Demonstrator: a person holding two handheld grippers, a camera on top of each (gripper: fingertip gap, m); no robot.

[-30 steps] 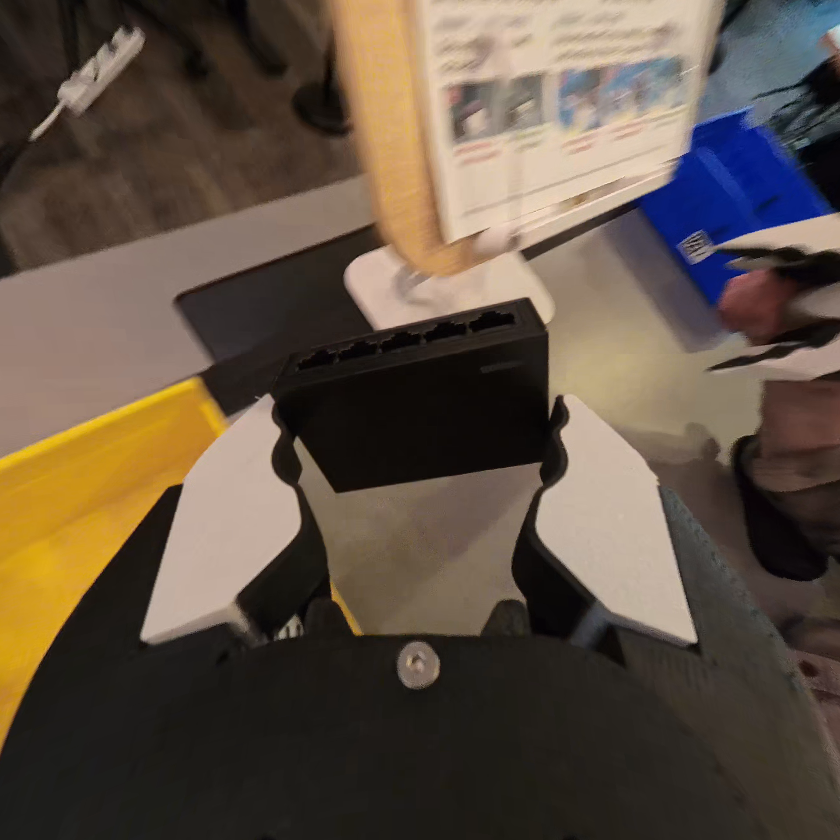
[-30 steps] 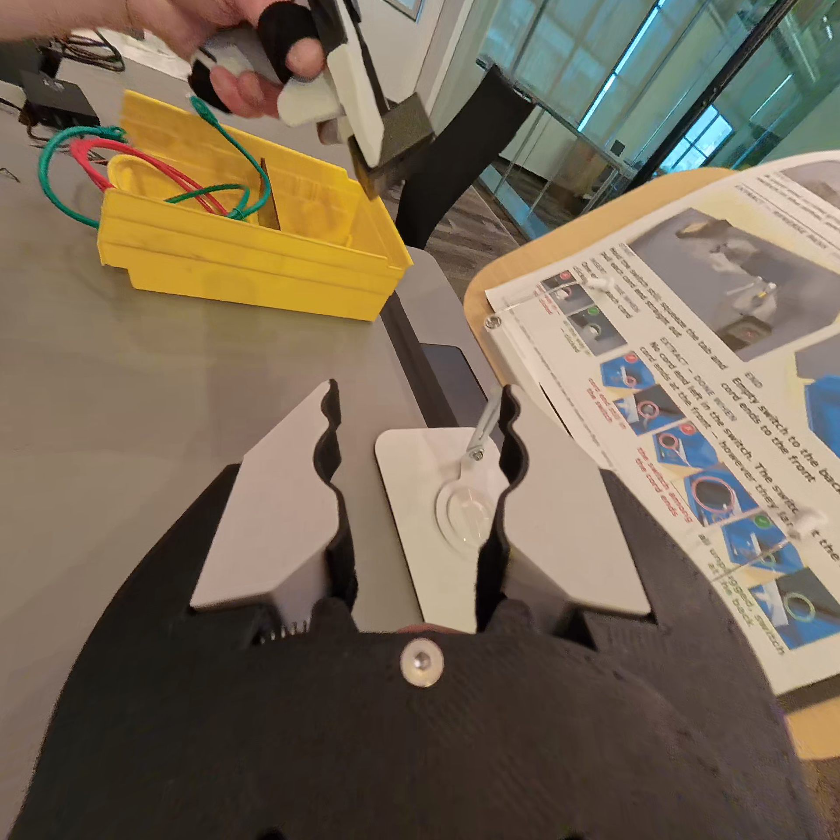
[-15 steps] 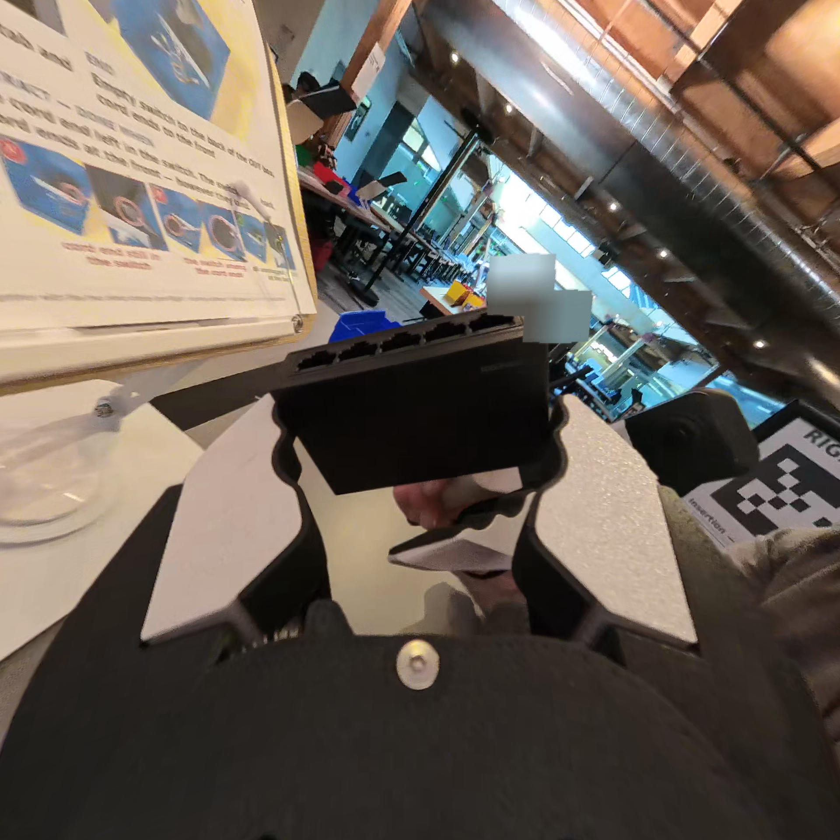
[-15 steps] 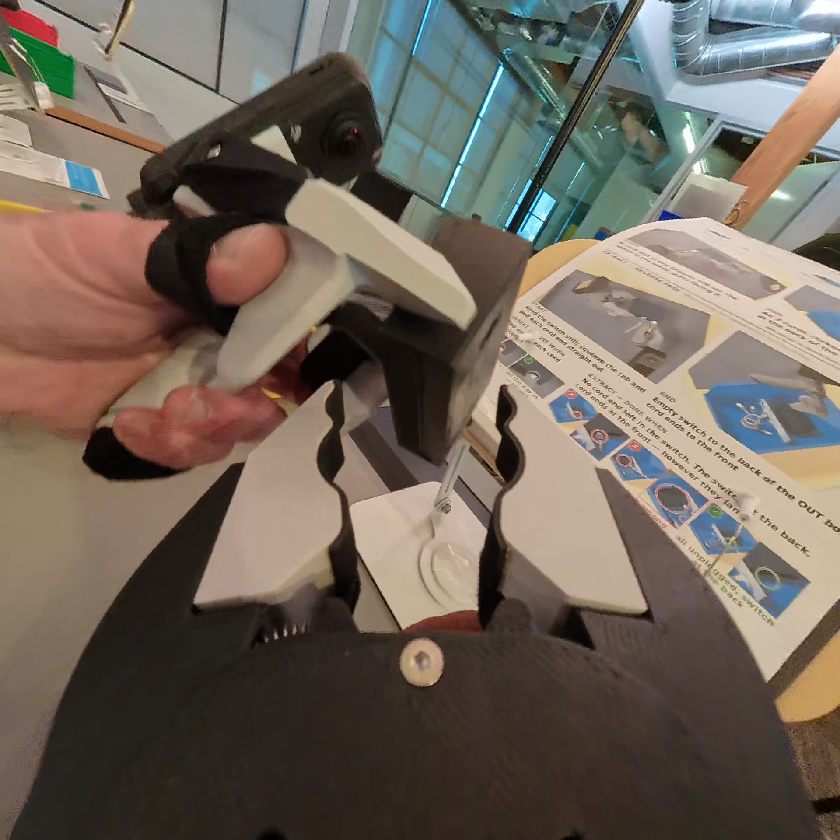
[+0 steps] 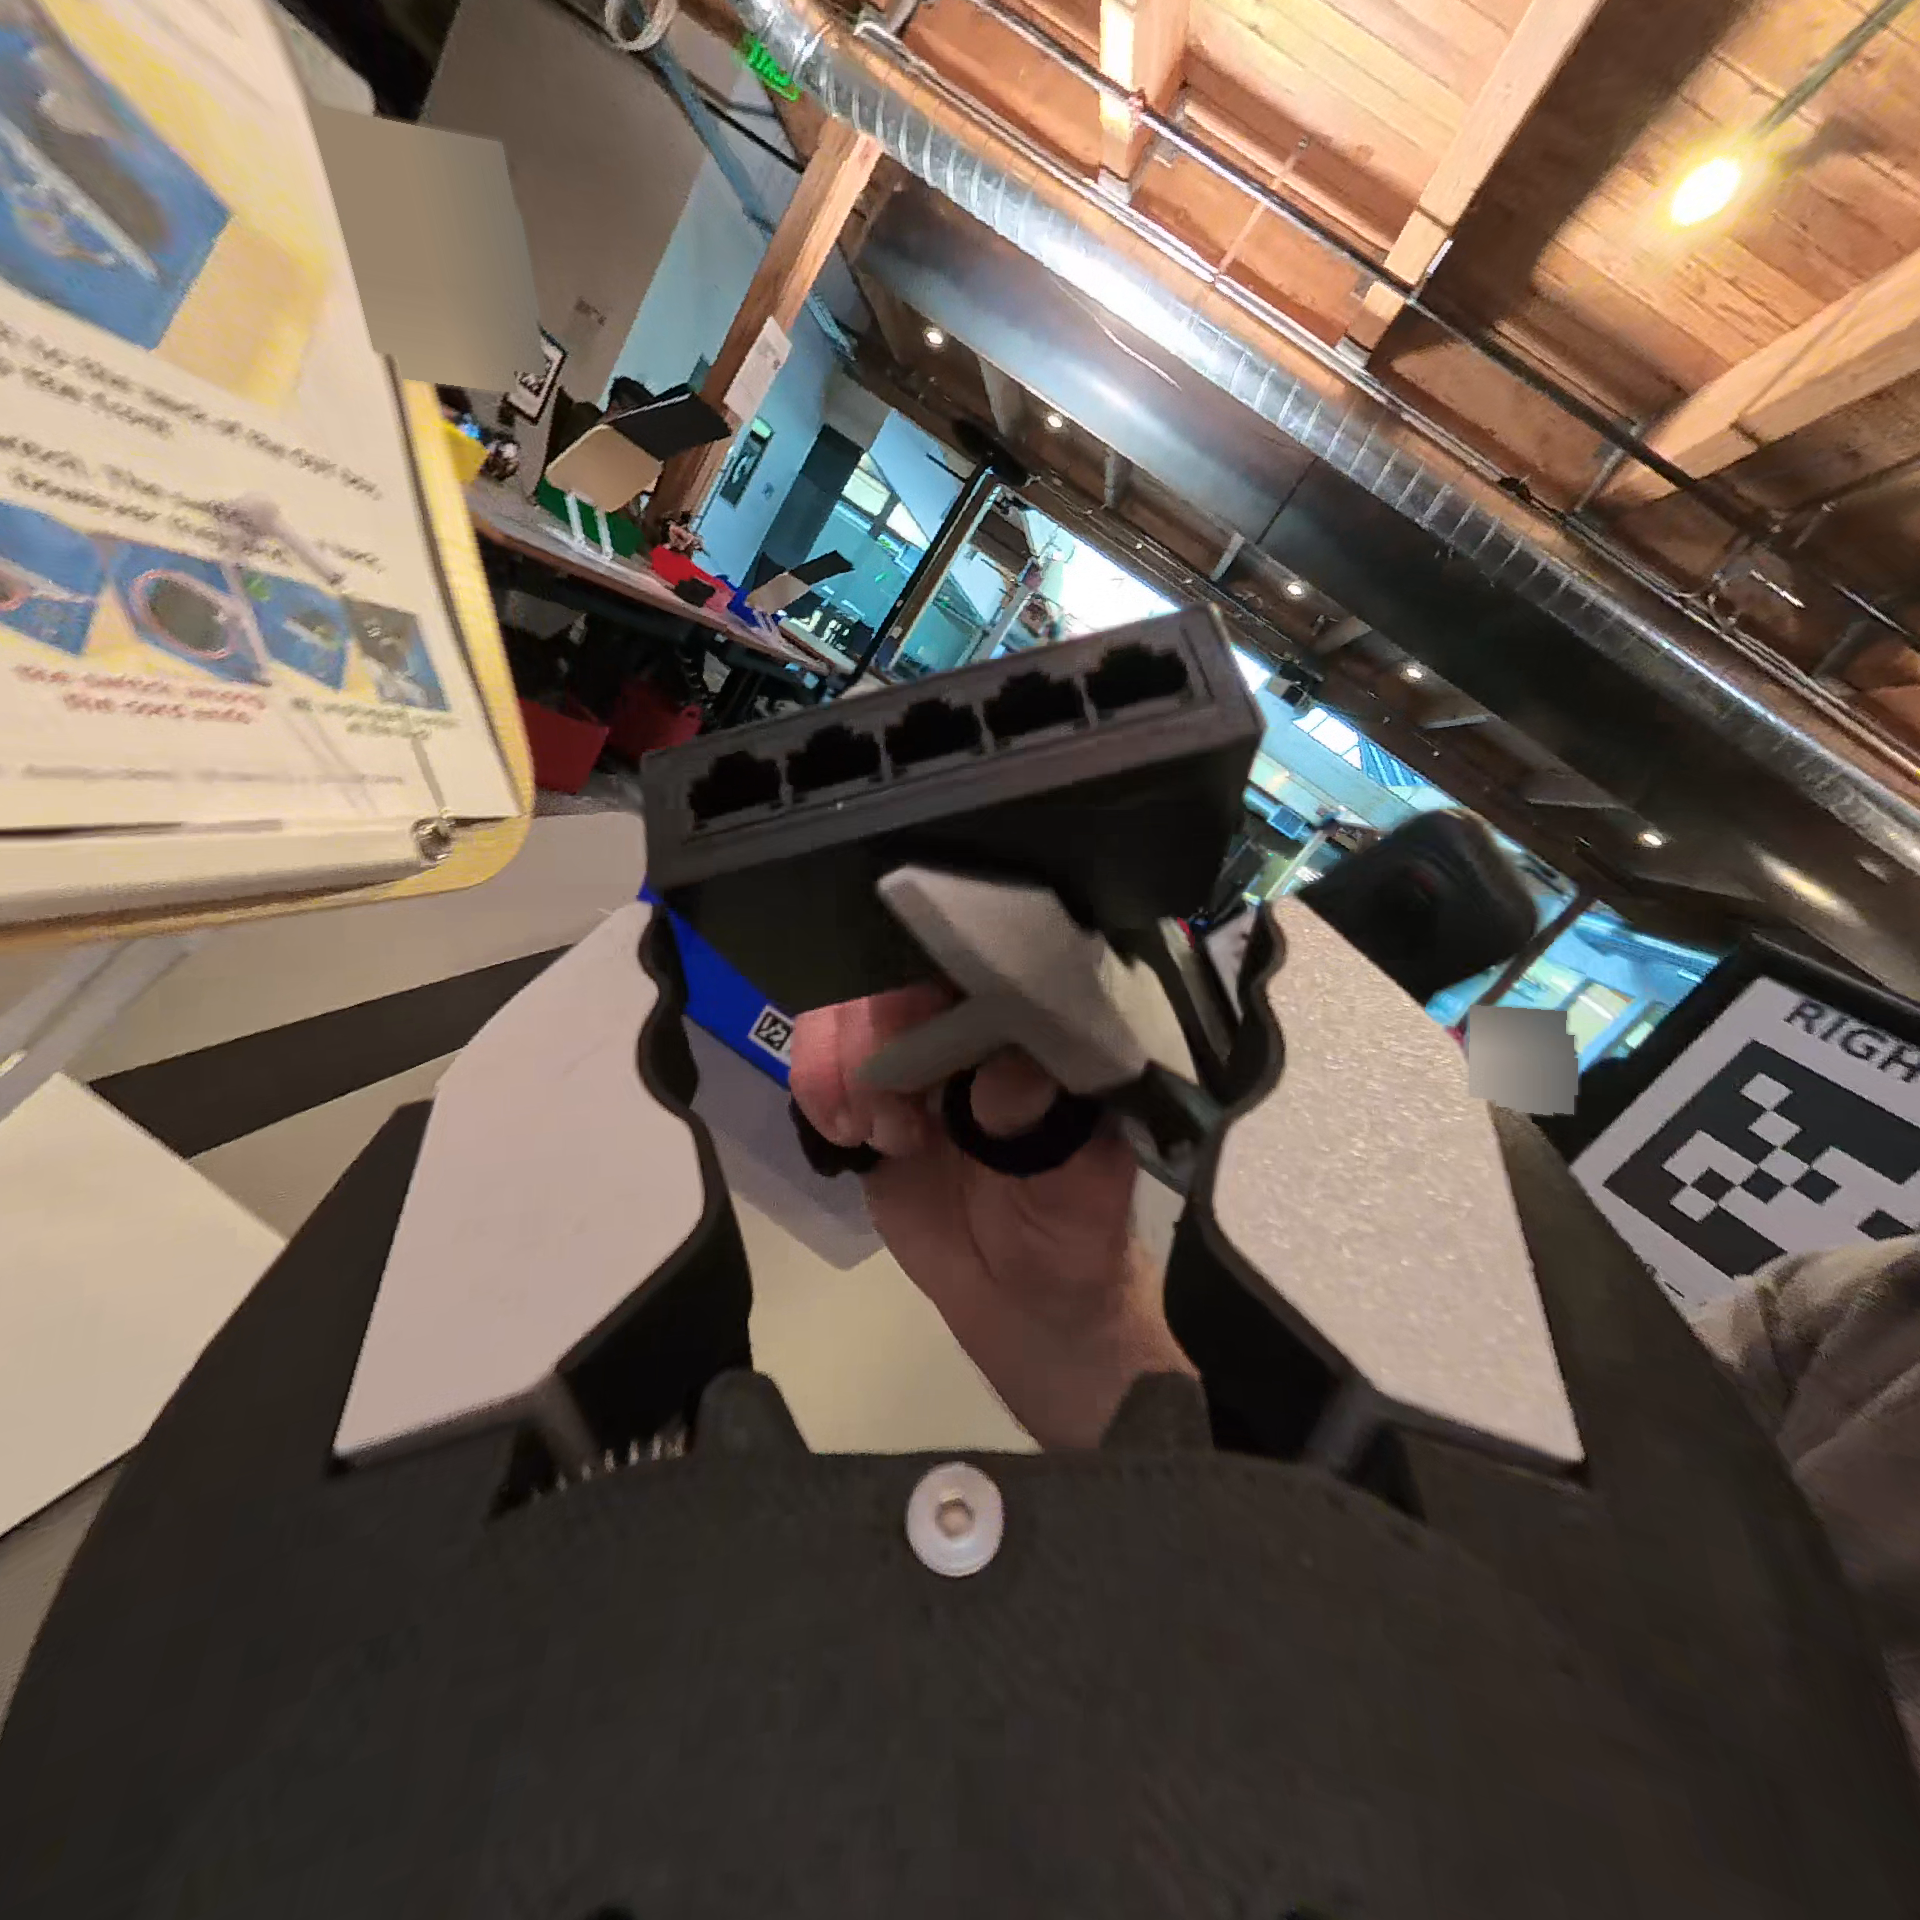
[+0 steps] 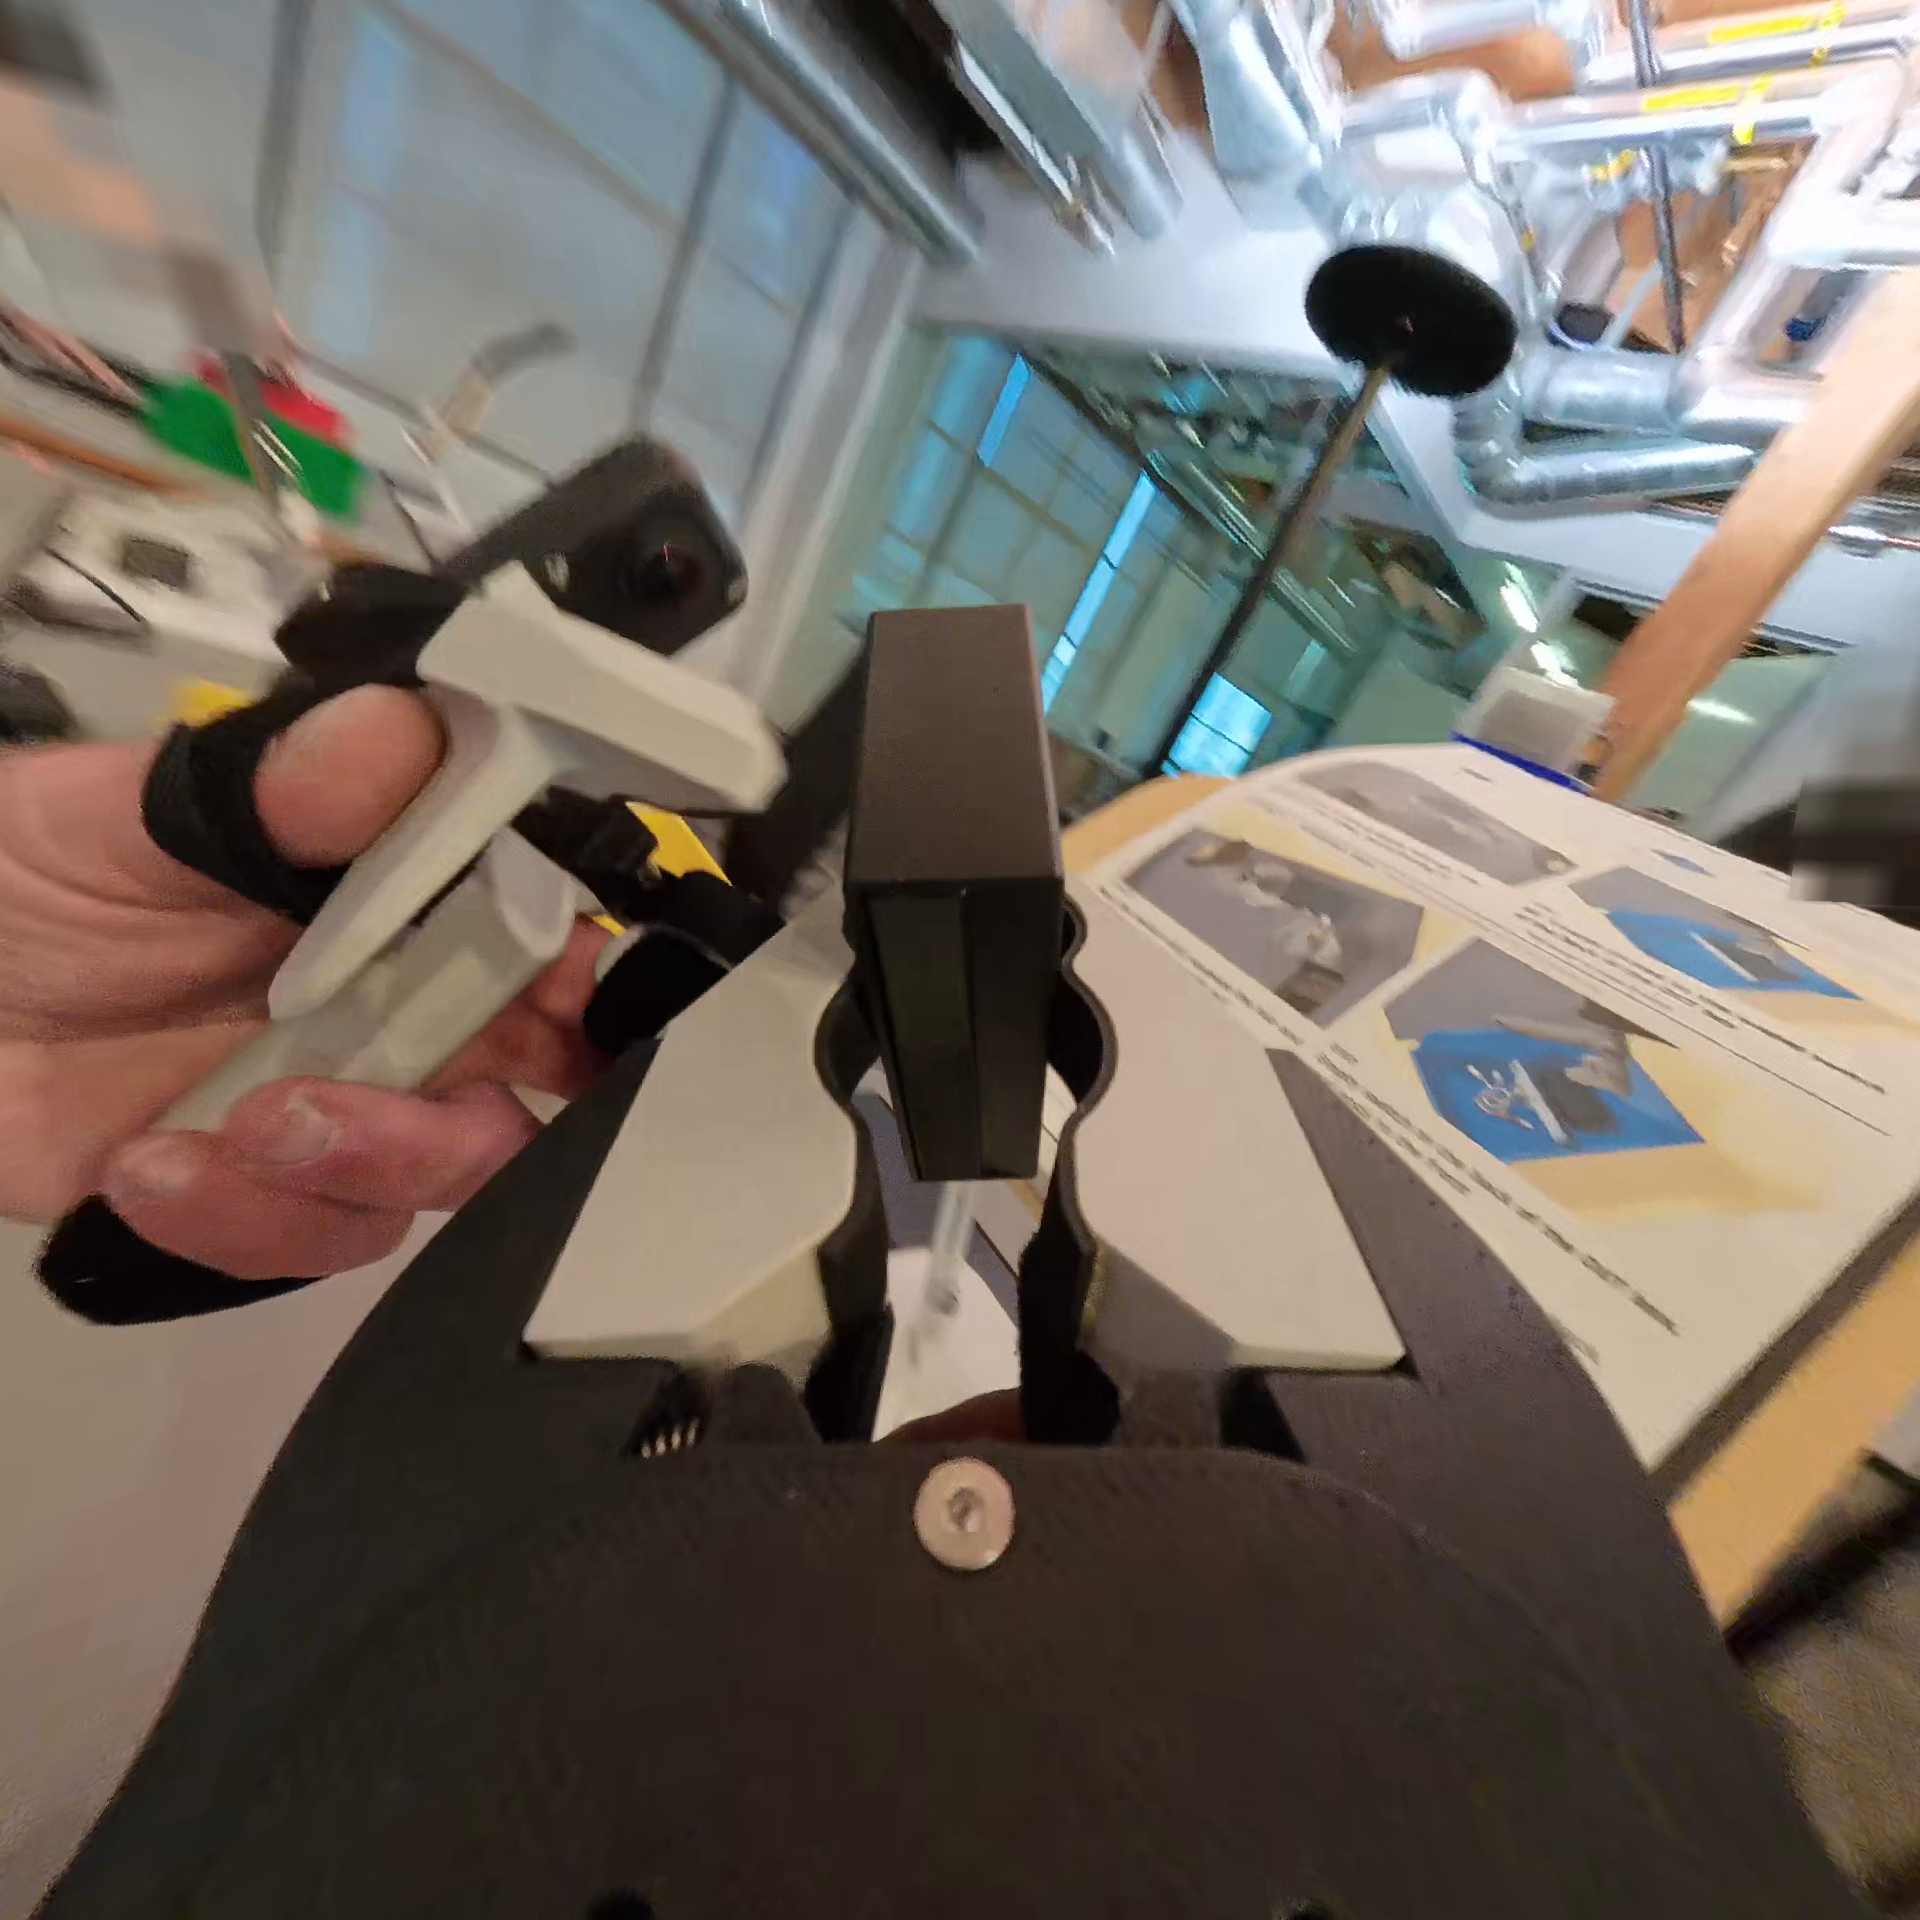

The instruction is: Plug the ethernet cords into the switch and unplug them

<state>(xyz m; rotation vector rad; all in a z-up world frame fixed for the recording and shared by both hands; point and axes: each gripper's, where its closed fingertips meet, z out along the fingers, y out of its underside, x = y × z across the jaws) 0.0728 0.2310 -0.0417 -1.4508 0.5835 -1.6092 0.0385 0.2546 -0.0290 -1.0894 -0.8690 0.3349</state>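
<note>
My right gripper (image 6: 961,1023) clamps its jaws on the black rectangular plastic switch (image 6: 951,883), held aloft, edge-on, its row of empty ports (image 5: 935,727) facing my left gripper (image 5: 956,1023), whose jaws stand apart just below the switch. Printed instruction board (image 6: 1507,997) lies beyond the switch.

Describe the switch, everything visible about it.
The switch is a flat, matte black box that looks like plastic, held in the air. One long narrow face carries a row of five ports, all empty; no cords are plugged in. The right gripper is shut on it, its black pads pressing the two broad faces near one end. The left gripper is open just below it; whether its fingertips touch the switch is unclear.
</note>
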